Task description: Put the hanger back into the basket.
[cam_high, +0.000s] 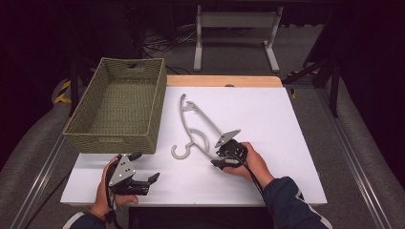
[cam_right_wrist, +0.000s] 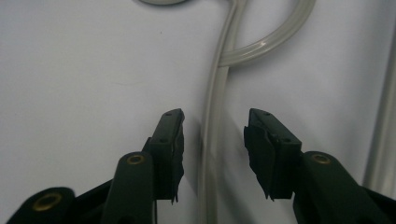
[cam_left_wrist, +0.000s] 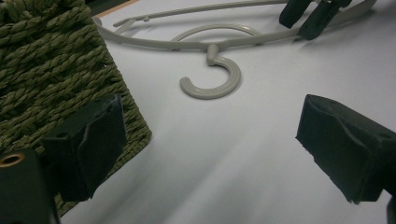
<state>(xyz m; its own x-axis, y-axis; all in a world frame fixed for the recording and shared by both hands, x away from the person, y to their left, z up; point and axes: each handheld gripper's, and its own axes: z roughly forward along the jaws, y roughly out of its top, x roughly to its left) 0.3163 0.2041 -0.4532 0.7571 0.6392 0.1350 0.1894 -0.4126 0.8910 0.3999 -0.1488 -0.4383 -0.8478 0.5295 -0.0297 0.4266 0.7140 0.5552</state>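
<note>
A grey plastic hanger (cam_high: pixel 196 126) lies flat on the white tabletop (cam_high: pixel 272 119), its hook (cam_left_wrist: pixel 212 79) pointing toward the near edge. My right gripper (cam_high: pixel 218 155) is down at the hanger's near end. In the right gripper view the jaws (cam_right_wrist: pixel 214 135) straddle one thin arm of the hanger (cam_right_wrist: pixel 212 93) with a gap on both sides, so this gripper is open. My left gripper (cam_high: pixel 145 167) rests near the front left corner of the table, open wide with nothing between its pads (cam_left_wrist: pixel 93 140). The right gripper's fingers (cam_left_wrist: pixel 313 14) appear far off in the left gripper view.
A green woven basket (cam_high: pixel 114 136) stands at the table's left side, close beside my left gripper, with its corner (cam_left_wrist: pixel 51 70) right next to the left jaw. A wooden strip (cam_high: pixel 224 81) edges the far side of the table. A metal stand (cam_high: pixel 234 28) sits on the floor beyond.
</note>
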